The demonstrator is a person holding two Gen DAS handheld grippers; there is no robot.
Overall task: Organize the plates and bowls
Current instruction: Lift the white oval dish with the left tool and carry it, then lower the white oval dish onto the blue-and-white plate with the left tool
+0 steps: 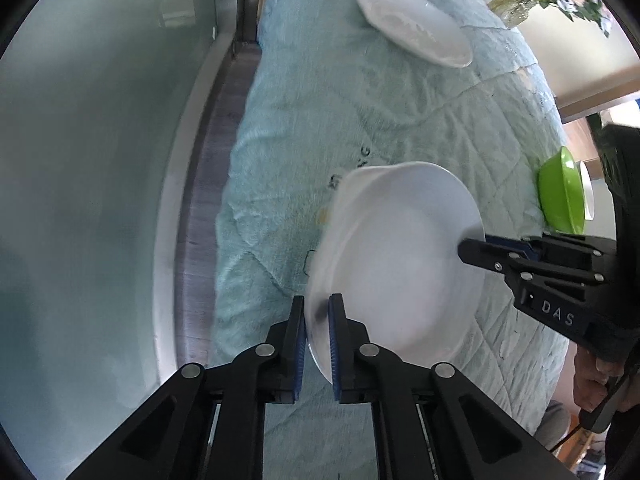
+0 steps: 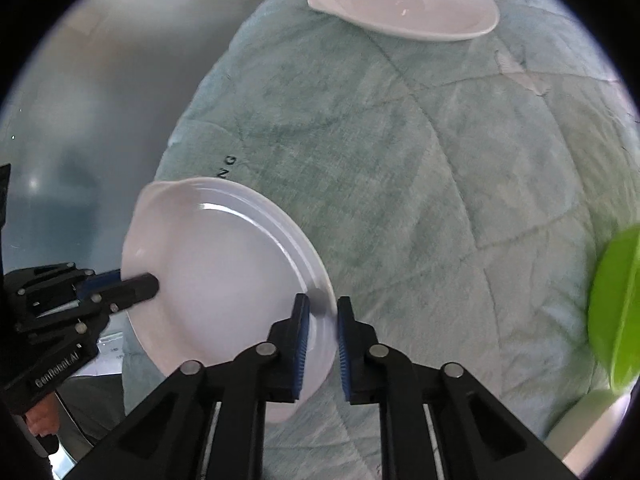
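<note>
We hold the white plate (image 1: pixel 396 264) between both jaws, each pair pinching an opposite rim; the far plate (image 1: pixel 412 24) lies straight ahead of them.

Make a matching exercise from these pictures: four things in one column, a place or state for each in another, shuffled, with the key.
Things:
1. near white plate
2. far white plate
3. green bowl
4. flower vase

Places or states:
A. beside the blue-green quilt, on a pale surface
B. gripped at opposite rims by left gripper and right gripper
C. alone at the quilt's far end
D. at the quilt's right edge

Pairs: 1-B, 2-C, 3-D, 4-A
</note>
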